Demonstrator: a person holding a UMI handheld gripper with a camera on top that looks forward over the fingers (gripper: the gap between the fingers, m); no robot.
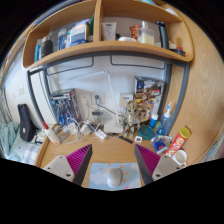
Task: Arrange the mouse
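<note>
A pale grey mouse [114, 176] lies on a light blue mouse mat [113, 174] with a cloud pattern, on the wooden desk [110, 150]. My gripper [113, 160] is open, its pink pads [80, 158] wide apart at either side. The mouse sits between the fingers, low down near their base, with a clear gap to each pad. It rests on the mat and neither finger touches it.
The back of the desk is crowded: cups [88, 129], bottles [165, 118], a red tube [180, 138], a white mug [178, 157] and a black object [26, 122] at the left. Wooden shelves [105, 48] with boxes hang above.
</note>
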